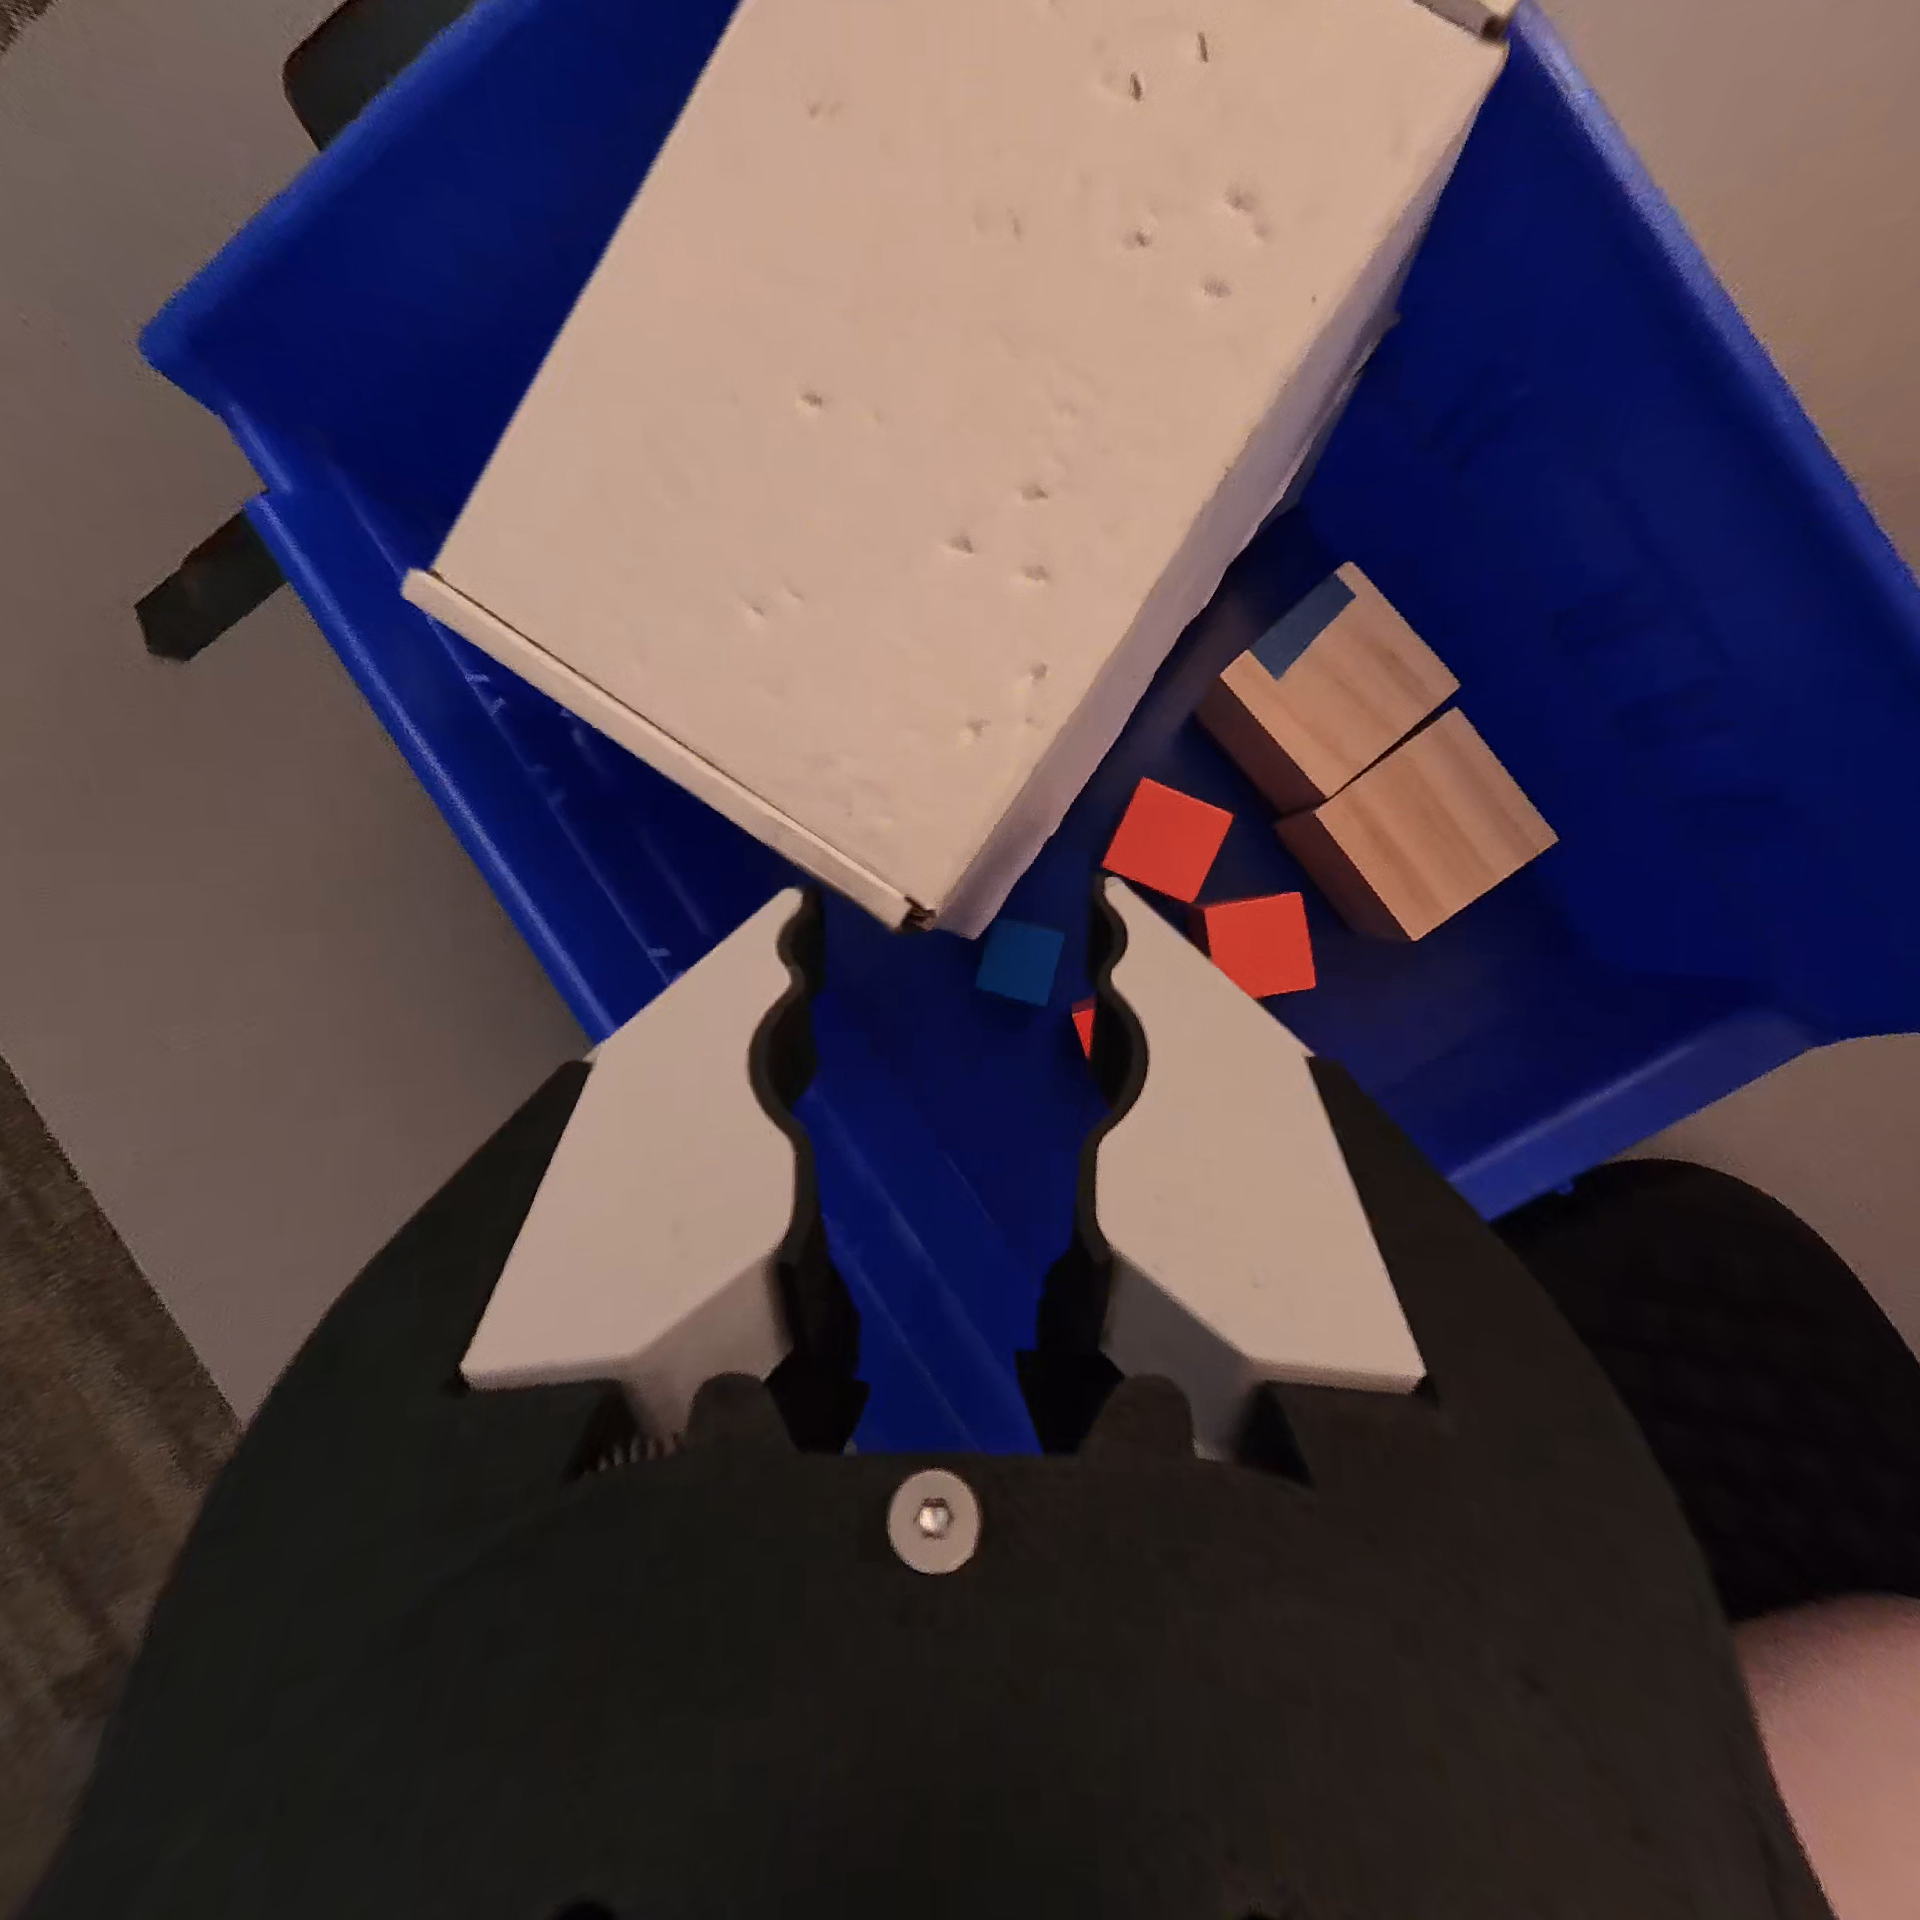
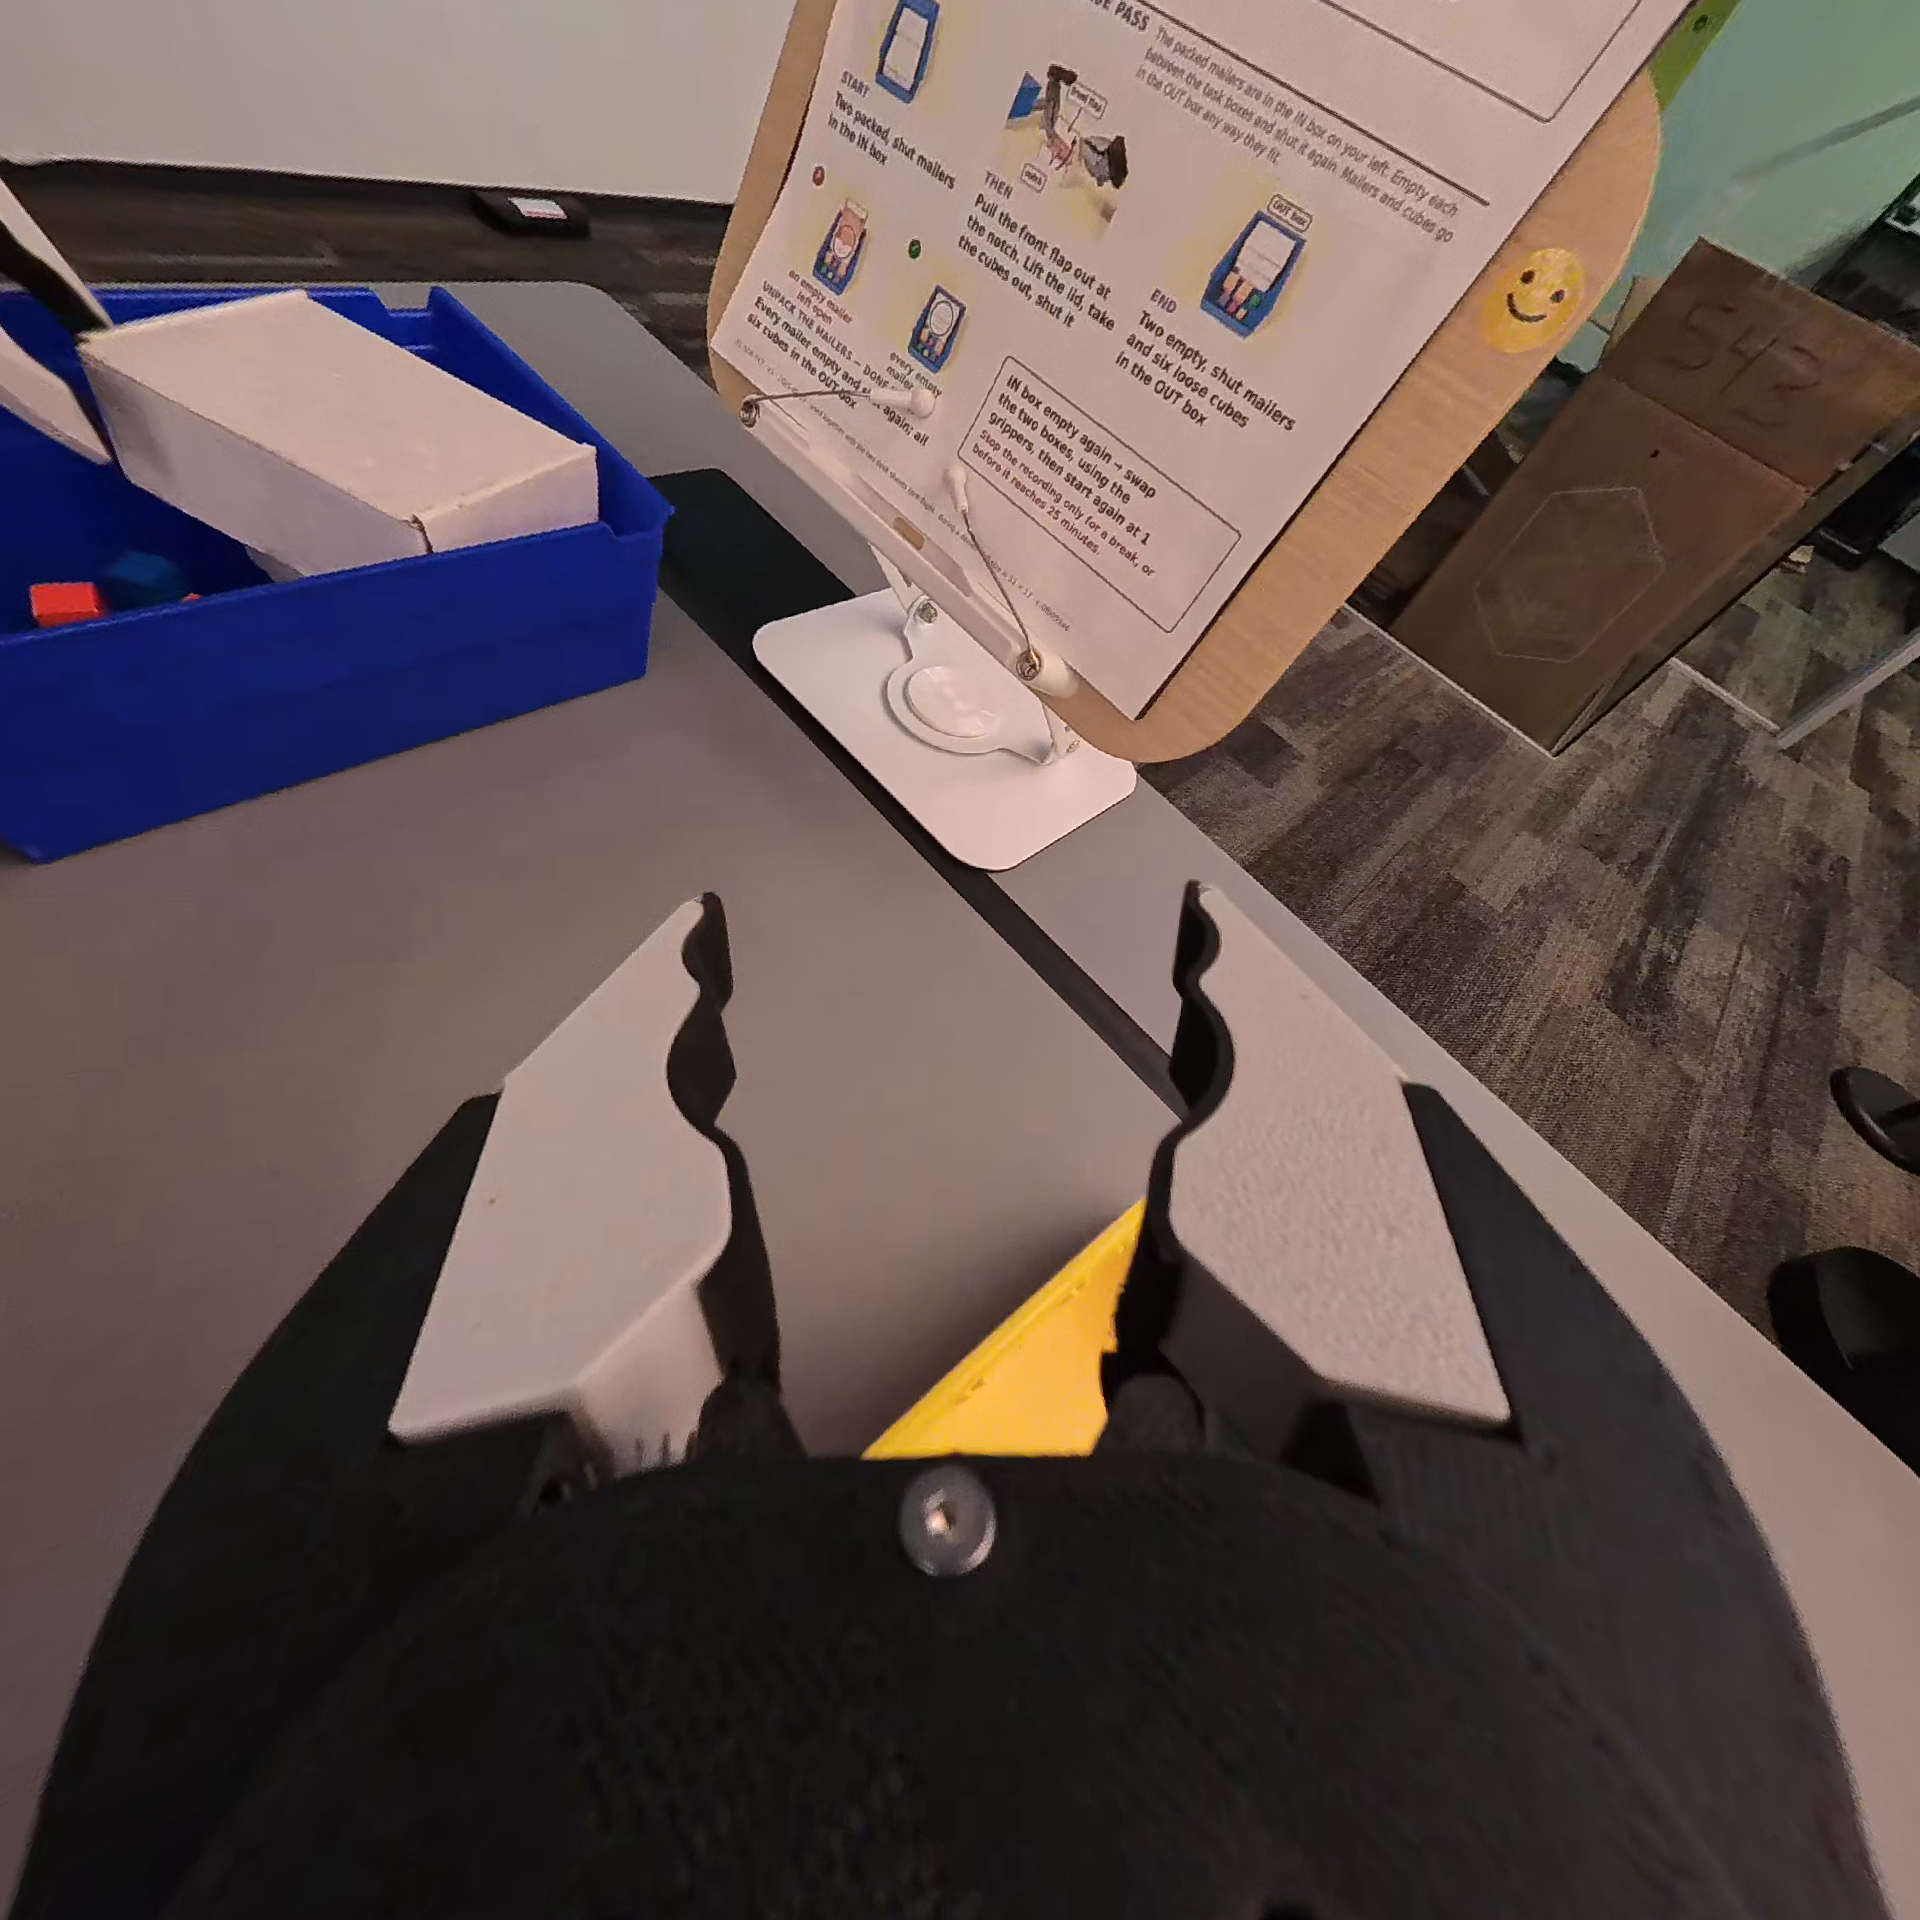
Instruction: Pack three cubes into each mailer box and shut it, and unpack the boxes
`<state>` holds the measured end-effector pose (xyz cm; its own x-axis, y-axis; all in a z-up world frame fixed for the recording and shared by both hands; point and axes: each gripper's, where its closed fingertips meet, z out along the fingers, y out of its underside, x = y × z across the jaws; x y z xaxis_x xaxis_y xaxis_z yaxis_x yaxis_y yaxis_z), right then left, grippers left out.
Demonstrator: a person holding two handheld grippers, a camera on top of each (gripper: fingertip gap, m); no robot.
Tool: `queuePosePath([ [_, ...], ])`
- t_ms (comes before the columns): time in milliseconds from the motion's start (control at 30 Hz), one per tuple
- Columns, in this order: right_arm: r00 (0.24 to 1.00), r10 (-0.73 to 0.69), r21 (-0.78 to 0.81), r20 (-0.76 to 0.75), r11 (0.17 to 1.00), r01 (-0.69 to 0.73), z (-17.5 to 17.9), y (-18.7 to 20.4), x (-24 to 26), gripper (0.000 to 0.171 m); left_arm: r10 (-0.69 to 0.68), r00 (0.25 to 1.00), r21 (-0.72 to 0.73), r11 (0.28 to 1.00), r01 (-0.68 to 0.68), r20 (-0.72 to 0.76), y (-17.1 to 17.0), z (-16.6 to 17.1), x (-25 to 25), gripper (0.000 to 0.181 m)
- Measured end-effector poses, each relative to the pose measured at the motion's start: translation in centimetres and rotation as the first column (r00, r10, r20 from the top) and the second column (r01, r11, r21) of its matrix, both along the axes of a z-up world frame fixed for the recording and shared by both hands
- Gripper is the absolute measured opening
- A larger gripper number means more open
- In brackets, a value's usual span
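— Hovering left gripper [image 1: 951,935], jaws narrowly parted, empty, above white mailer box [image 1: 935,436] lying tilted in blue bin [image 1: 1621,499]; cubes [image 1: 1257,940] at four o'clock.

— Right gripper [image 2: 951,977] wide, empty. Probably light, stiff, dentable cardboard; better pinching the front edge.

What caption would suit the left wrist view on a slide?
Open hand-held gripper poised over a blue bin holding a shut white mailer box and loose cubes.
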<state>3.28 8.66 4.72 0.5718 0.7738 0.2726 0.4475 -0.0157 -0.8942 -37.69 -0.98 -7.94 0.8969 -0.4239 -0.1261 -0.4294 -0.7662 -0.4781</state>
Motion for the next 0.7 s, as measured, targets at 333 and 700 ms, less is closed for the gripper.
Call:
queuePosePath([
  [333,1.000,-0.011,-0.002,0.021,1.000,0.011,-0.2,0.1,0.6,0.085,0.005,0.999,-0.107,0.994,-0.009,-0.038,-1.2,-1.2,0.0,0.039],
  [700,1.000,-0.002,0.000,-0.012,1.000,0.002,0.7,0.2,2.2,0.085,-0.233,0.952,0.260,0.924,0.281,-0.200,5.3,7.4,4.9,0.120],
])
